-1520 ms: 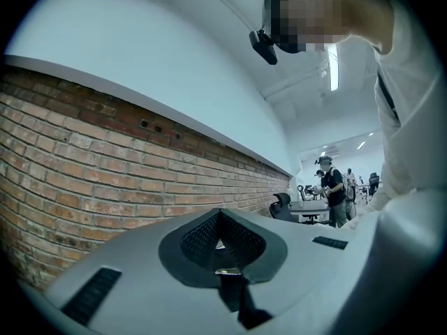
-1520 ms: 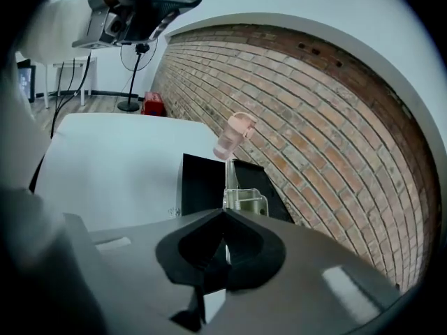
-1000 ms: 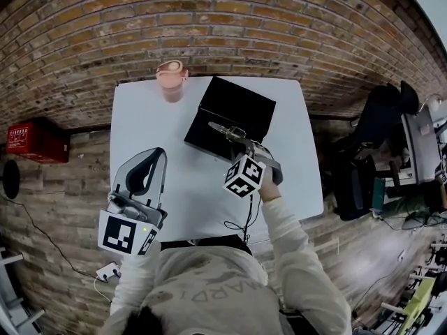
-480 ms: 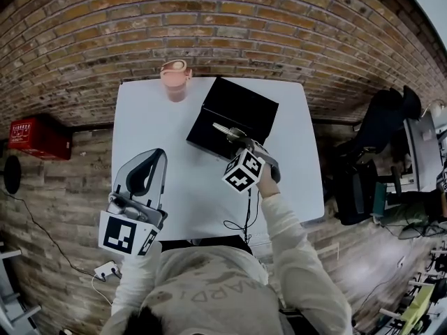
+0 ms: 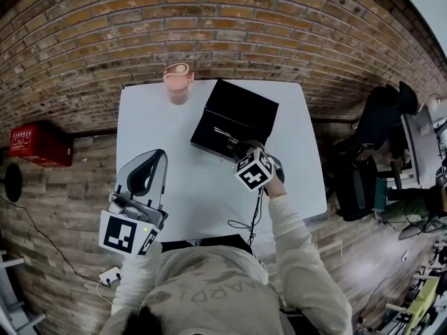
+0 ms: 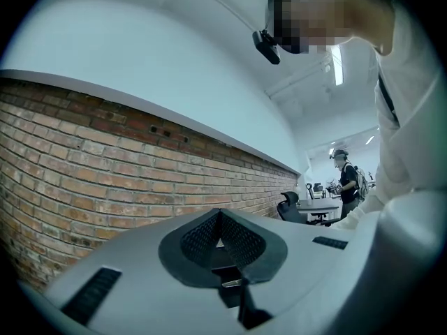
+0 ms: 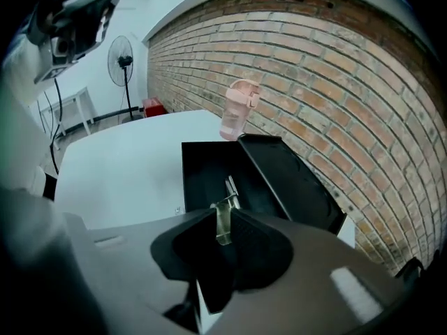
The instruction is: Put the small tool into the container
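A black open box lies on the white table, its lid folded back toward the wall. My right gripper is shut on a small metal tool and holds it over the box's tray. In the right gripper view the small metal tool sticks out from between the pads, tip over the black box. My left gripper hangs shut at the table's near left edge, away from the box; in the left gripper view its jaws meet with nothing between them.
A pink bottle stands at the table's far edge by the brick wall, also seen as the pink bottle beyond the box. A black cable trails over the near table edge. A red case sits on the floor left.
My right gripper has moved slightly right and lower with the tool, bringing its tip down over the box tray. The left gripper has stayed in place.
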`<control>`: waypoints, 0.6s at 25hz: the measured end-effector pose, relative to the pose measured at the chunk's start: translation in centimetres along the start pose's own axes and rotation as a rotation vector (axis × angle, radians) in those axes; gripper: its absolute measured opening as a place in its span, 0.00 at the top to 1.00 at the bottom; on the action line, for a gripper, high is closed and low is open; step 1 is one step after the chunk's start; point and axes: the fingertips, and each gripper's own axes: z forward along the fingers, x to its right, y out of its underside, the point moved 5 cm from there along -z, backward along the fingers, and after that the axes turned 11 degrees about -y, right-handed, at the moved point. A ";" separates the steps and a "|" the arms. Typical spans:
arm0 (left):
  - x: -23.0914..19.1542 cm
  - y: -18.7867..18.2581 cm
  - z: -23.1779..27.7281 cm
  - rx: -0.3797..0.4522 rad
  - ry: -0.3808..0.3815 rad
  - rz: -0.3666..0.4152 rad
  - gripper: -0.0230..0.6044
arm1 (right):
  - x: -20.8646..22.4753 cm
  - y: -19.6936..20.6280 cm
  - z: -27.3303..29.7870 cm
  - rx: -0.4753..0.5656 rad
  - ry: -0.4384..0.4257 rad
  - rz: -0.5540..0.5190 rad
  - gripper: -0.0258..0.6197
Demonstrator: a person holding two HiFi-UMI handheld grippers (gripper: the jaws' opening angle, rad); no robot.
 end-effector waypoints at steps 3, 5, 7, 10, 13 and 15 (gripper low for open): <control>-0.4 -0.4 0.0 0.001 0.029 0.005 0.96 | -0.5 -0.4 -0.9 0.033 0.005 0.061 0.86; -0.6 -0.6 -0.1 0.003 0.051 0.010 0.96 | -0.9 -0.6 -1.6 0.057 0.026 0.090 0.93; -0.7 -0.8 -0.1 0.004 0.076 0.012 0.96 | -1.5 -0.9 -2.5 0.101 0.038 0.126 0.95; -0.8 -1.1 -0.1 0.008 0.115 0.019 0.96 | -2.5 -1.6 -4.4 0.198 0.071 0.191 0.95; -0.7 -1.5 -0.1 0.016 0.150 0.022 0.96 | -3.1 -1.7 -6.5 0.287 0.135 0.237 0.95; -0.6 -1.6 -0.2 0.019 0.173 0.023 0.96 | -3.5 -1.5 -7.9 0.337 0.183 0.275 0.95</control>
